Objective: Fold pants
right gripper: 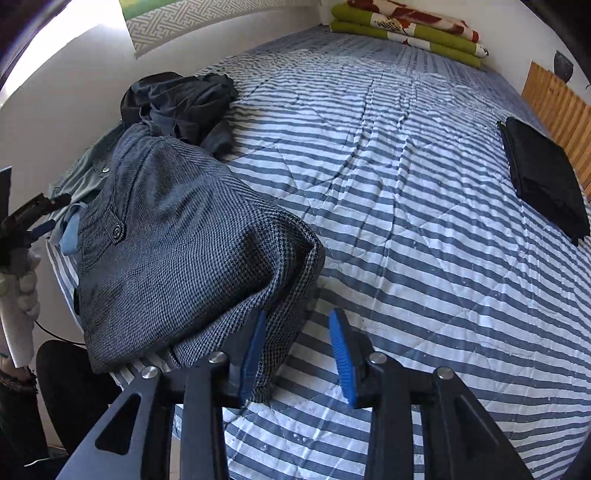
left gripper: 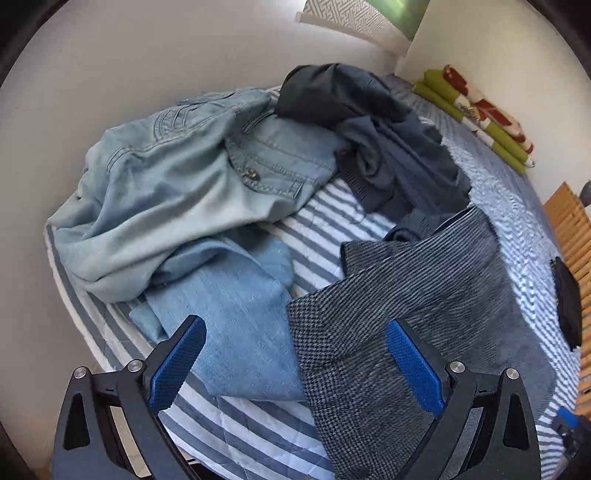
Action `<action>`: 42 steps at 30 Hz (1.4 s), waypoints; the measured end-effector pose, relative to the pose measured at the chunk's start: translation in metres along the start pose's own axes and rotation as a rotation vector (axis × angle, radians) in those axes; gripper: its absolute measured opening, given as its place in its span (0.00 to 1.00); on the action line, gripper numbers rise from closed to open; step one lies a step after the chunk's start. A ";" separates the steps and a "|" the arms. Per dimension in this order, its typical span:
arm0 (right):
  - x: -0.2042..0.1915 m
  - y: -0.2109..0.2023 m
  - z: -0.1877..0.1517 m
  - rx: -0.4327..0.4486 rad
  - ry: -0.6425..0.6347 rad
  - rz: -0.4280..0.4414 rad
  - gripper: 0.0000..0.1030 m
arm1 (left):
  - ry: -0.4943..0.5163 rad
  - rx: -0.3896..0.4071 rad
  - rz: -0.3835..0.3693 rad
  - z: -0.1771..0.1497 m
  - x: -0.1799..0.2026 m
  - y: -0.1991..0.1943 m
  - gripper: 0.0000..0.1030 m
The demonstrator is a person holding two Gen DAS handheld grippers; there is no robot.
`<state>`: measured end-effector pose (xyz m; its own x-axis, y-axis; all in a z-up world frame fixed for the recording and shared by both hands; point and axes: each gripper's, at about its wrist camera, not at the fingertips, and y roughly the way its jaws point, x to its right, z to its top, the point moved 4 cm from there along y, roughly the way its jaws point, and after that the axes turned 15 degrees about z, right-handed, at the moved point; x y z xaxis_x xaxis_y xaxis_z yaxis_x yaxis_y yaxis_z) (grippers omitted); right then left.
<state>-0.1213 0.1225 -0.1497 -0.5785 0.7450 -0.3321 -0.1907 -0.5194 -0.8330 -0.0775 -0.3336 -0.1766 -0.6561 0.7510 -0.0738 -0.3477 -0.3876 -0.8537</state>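
Grey houndstooth pants (left gripper: 406,288) (right gripper: 177,236) lie bunched on the near left part of the striped bed (right gripper: 406,184), a button showing at the waistband. My left gripper (left gripper: 297,363) hovers over them with its blue pads wide apart and nothing pinched. It also shows at the left edge of the right wrist view. My right gripper (right gripper: 299,354) is open at the pants' near corner. A fold of grey fabric rests against the left pad (right gripper: 255,354), while the right pad is clear of it.
Light denim jeans (left gripper: 166,192), a blue pair (left gripper: 236,302) and dark navy garments (left gripper: 388,147) (right gripper: 181,103) are heaped by the wall. A folded black garment (right gripper: 546,177) lies at the right edge beside wooden slats (right gripper: 557,107). A folded green blanket (right gripper: 406,29) sits at the far end.
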 end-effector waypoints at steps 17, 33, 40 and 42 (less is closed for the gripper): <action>-0.049 -0.019 0.029 0.127 -0.129 0.065 0.45 | -0.086 -0.030 0.029 -0.023 0.000 -0.011 0.21; -0.047 -0.019 0.018 0.128 -0.120 0.067 0.45 | -0.074 -0.097 -0.058 -0.036 0.022 -0.004 0.19; -0.027 -0.036 0.020 0.161 -0.087 0.036 0.45 | 0.004 0.016 -0.156 -0.026 0.052 -0.067 0.08; -0.019 -0.042 0.019 0.175 -0.071 0.033 0.45 | 0.063 0.062 -0.219 -0.025 0.074 -0.099 0.08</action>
<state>-0.1175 0.1216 -0.1000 -0.6401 0.6980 -0.3210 -0.3021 -0.6129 -0.7301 -0.0754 -0.2264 -0.1104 -0.5182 0.8518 0.0764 -0.5190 -0.2422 -0.8197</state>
